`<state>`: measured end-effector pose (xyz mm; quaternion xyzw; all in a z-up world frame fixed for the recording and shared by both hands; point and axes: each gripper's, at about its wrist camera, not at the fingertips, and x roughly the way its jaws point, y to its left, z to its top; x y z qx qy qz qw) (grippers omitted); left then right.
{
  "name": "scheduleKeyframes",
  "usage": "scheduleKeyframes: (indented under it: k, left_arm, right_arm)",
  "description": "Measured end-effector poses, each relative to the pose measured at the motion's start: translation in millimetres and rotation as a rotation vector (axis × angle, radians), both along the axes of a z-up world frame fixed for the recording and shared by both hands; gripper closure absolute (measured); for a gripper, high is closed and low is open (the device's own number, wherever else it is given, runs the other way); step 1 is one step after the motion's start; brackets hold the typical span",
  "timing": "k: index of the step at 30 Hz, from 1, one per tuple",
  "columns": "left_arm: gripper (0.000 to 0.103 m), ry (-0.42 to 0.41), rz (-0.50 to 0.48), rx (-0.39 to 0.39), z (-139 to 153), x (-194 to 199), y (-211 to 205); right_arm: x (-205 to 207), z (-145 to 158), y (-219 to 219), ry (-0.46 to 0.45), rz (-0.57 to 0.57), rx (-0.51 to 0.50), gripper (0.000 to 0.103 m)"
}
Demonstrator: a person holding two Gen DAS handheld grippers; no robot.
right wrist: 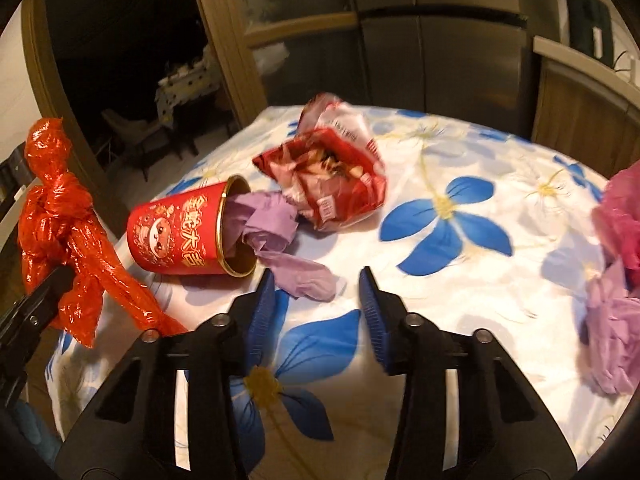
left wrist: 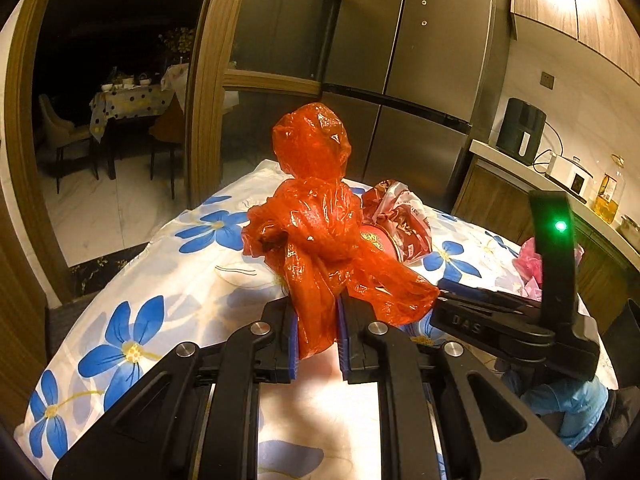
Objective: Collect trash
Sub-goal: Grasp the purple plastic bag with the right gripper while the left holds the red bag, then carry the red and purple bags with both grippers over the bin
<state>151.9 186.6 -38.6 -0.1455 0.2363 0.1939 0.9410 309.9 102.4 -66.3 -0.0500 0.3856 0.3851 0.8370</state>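
My left gripper (left wrist: pixel 317 322) is shut on a knotted red plastic bag (left wrist: pixel 316 216), held up above the flowered tablecloth (left wrist: pixel 132 320); the same bag (right wrist: pixel 60 232) shows at the left of the right wrist view. My right gripper (right wrist: pixel 317 280) hangs open over the cloth with nothing between its blue pads. Just beyond its left fingertip lies a crumpled purple paper (right wrist: pixel 280 248) spilling from a red can (right wrist: pixel 180 232) tipped on its side. A torn red snack wrapper (right wrist: pixel 332 176) lies behind the can. In the left wrist view the can (left wrist: pixel 376 240) and wrapper (left wrist: pixel 404 216) peek from behind the bag.
Pink and purple crumpled paper (right wrist: pixel 616 280) sits at the table's right edge. A steel refrigerator (left wrist: pixel 420 60) stands behind the table, a counter with appliances (left wrist: pixel 524 132) to the right, and a doorway to a dark dining room (left wrist: pixel 116 100) on the left.
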Motion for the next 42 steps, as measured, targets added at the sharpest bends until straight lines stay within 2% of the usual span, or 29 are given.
scheduleKeyframes:
  k: [3,5,8,11,14,23,32,42]
  left_arm:
    - [0.088,0.007,-0.002,-0.011,-0.9,1.8,1.8]
    - [0.088,0.009,-0.002,-0.011,-1.2,1.1,1.5]
    - [0.088,0.014,-0.006,-0.002,-0.1,1.4,-1.5]
    - [0.088,0.014,-0.006,0.003,0.2,1.7,-1.3]
    - [0.088,0.013,-0.003,0.008,1.1,2.0,-1.6]
    - [0.088,0.008,-0.026,0.017,5.0,-0.6,-20.1]
    - [0.088,-0.018,-0.113,0.048,18.1,2.3,-70.8]
    - [0.088,-0.053,-0.297,0.090,34.7,22.0,-153.6]
  right_arm:
    - [4.1,-6.2,5.7,0.029,0.015,-0.013,0.081]
    - [4.9,-5.6,3.9,0.042,0.027,0.006,0.100]
    - [1.5,0.8,-3.5,0.019,0.018,0.036,0.102]
    - [-3.5,13.4,-16.4,-0.056,-0.024,0.032,0.102]
    - [-12.2,25.6,-38.2,-0.122,-0.076,0.033,0.102]
    - [-42.3,53.3,-118.1,-0.215,-0.221,0.084,0.102]
    - [-79.2,83.5,-200.9,-0.280,-0.327,0.127,0.102]
    - [-103.7,104.4,-297.0,-0.322,-0.475,0.166,0.102]
